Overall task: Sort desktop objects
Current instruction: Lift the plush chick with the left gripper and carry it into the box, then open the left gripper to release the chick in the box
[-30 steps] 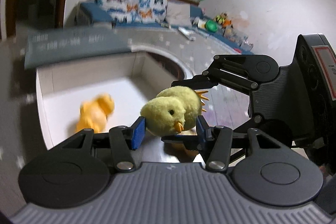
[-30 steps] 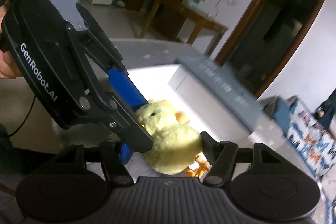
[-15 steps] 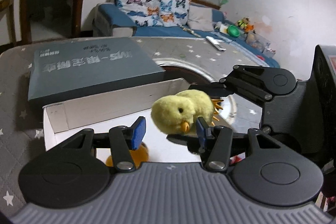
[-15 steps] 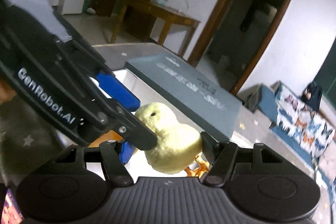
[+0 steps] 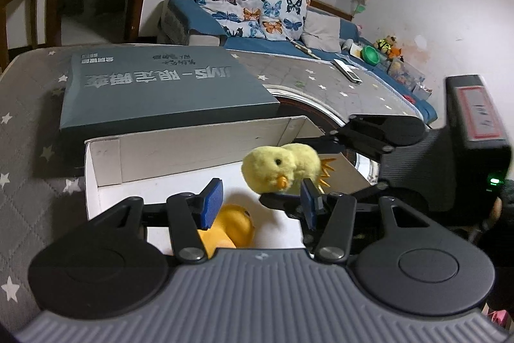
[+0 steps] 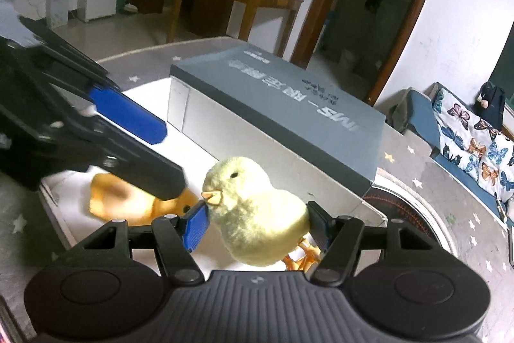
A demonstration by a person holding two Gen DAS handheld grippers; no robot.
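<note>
A pale yellow plush chick (image 6: 257, 211) with orange feet hangs above the open white box (image 6: 189, 114), and my right gripper (image 6: 257, 224) is shut on its body. In the left wrist view the chick (image 5: 279, 166) sits just beyond and right of my left gripper (image 5: 260, 203), which is open with nothing between its blue pads (image 5: 212, 203). An orange plush duck (image 5: 231, 230) lies on the box floor below; the right wrist view shows this duck (image 6: 112, 198) partly hidden by the left gripper's fingers (image 6: 128, 114).
The grey box lid (image 5: 160, 85) lies flat right behind the white box (image 5: 192, 147) on a star-patterned grey table cover (image 5: 25, 124). A round dark plate (image 6: 401, 204) sits to the box's right. A sofa and a wooden table stand farther back.
The chick was between the open left pads; the left gripper has since drawn back from it. The chick has stayed in the right gripper, and both views have steadied over the box.
</note>
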